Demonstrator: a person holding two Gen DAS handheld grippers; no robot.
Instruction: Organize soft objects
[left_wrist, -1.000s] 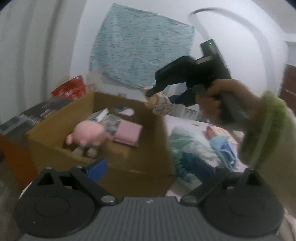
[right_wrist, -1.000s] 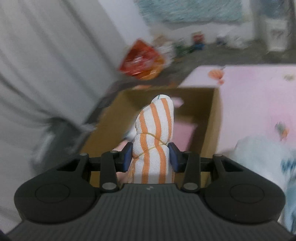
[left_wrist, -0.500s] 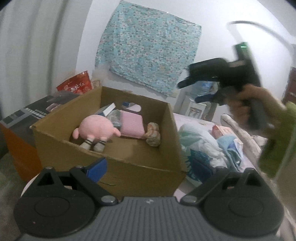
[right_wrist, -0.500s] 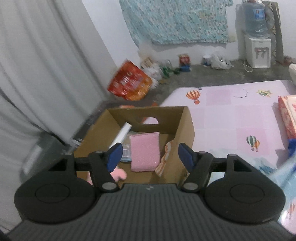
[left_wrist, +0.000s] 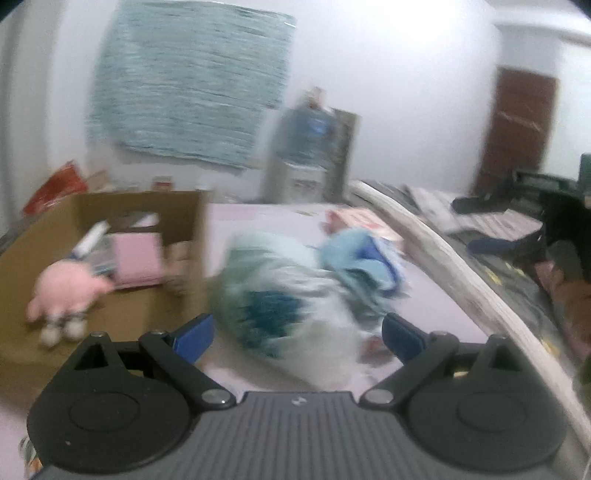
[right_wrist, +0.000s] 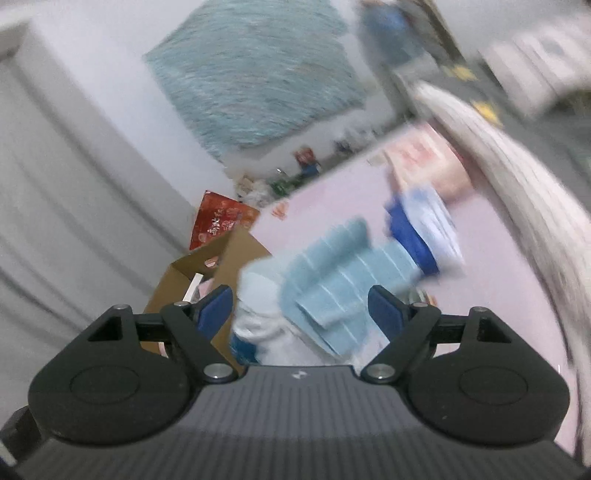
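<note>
Both views are blurred by motion. My left gripper is open over a white and teal cloth bundle on the pink mat, not touching it. To its left stands the cardboard box, holding a pink plush, a pink pad and the orange-striped roll. My right gripper hangs rolled above a light blue towel. Its jaws are opening and the pads press on nothing. It shows as a dark shape at the right edge of the left wrist view, right gripper.
A dark blue cloth and a pink package lie beyond the towel. A pale rolled edge borders the mat on the right. A water dispenser, a red bag and a brown door stand farther back.
My right gripper let the orange-striped roll go into the box, opened and swung right to the cloth pile. My left gripper swung right from the box toward the pile.
</note>
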